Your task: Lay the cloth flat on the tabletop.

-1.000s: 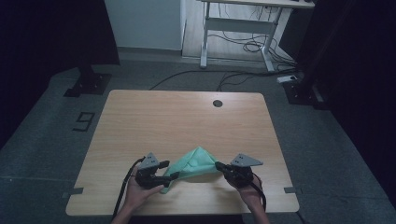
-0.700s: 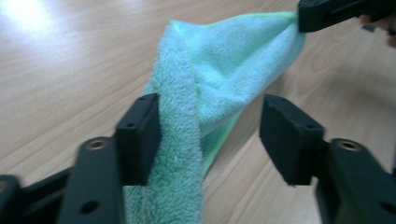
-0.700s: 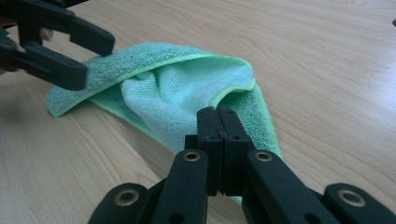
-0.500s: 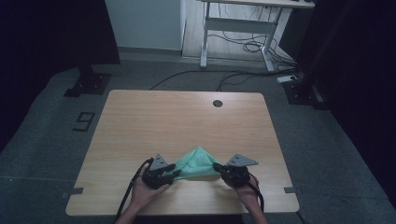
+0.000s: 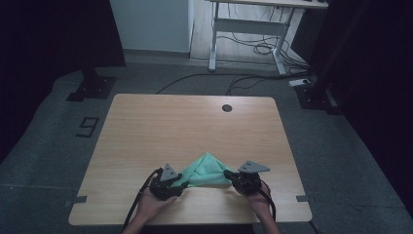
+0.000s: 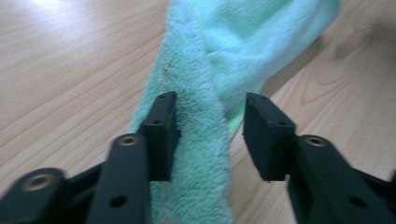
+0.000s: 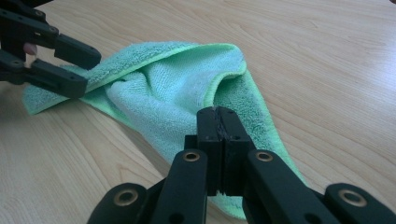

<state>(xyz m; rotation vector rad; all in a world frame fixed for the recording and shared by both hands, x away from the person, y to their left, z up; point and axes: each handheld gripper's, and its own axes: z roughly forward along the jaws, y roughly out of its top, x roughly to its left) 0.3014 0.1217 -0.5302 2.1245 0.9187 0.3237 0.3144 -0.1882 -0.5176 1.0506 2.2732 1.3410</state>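
Right gripper [image 7: 218, 116] pinches green cloth [image 5: 207, 169] edge, jaws pressed together, while left gripper [image 6: 210, 123], jaws just reopened a bit and spread, straddles the cloth's rolled end on the table's [image 5: 195, 126] near edge.

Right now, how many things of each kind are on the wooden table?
Green microfibre cloth: 1
Hand-held gripper: 2, the left hand-held gripper and the right hand-held gripper
Person's hand: 2, the left hand and the right hand
Total: 5
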